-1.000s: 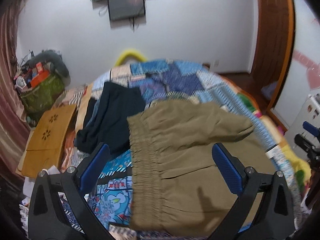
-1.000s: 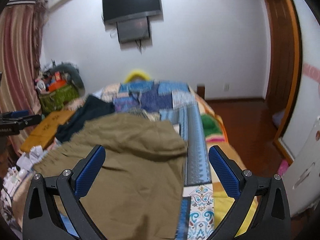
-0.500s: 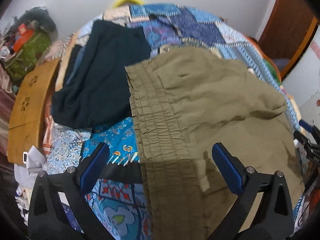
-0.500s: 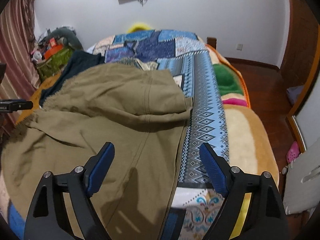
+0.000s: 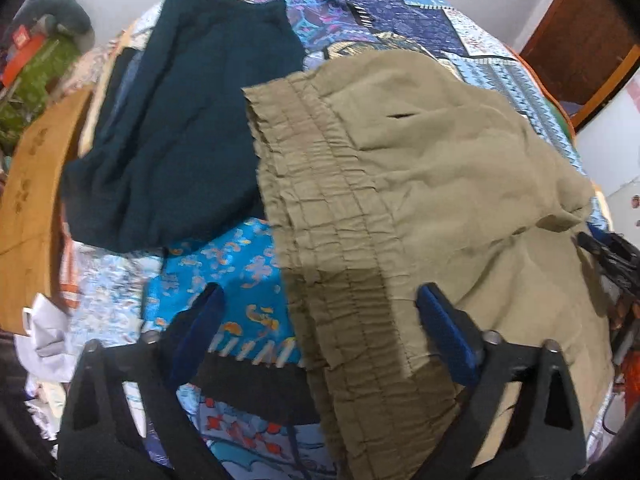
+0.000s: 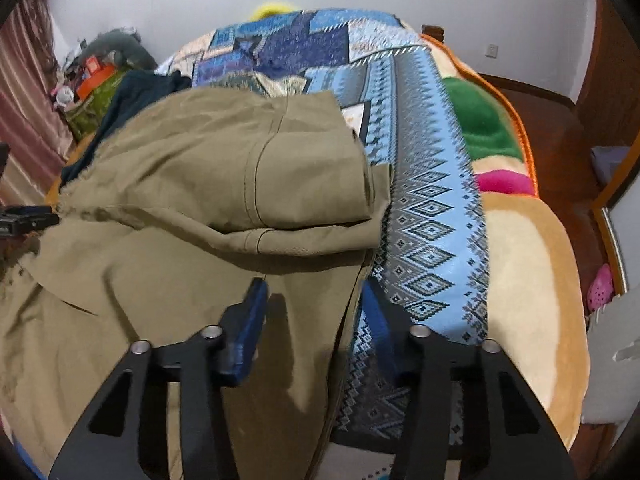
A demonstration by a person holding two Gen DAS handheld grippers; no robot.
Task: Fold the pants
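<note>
Olive-khaki cotton pants [image 5: 420, 184] with a gathered elastic waistband [image 5: 320, 216] lie partly folded across a blue patchwork-print bedspread [image 6: 424, 184], one layer doubled over on top. The left gripper [image 5: 318, 312], its blue-padded jaws spread wide, hovers over the waistband without clasping it. The right gripper [image 6: 316, 304], jaws parted but narrower, straddles the pants' right edge, gripping nothing. A dark teal garment [image 5: 180, 120] lies just beside the waistband, its edge touching the pants, and a multicoloured fleece blanket [image 6: 520, 240] covers the bed's right side.
</note>
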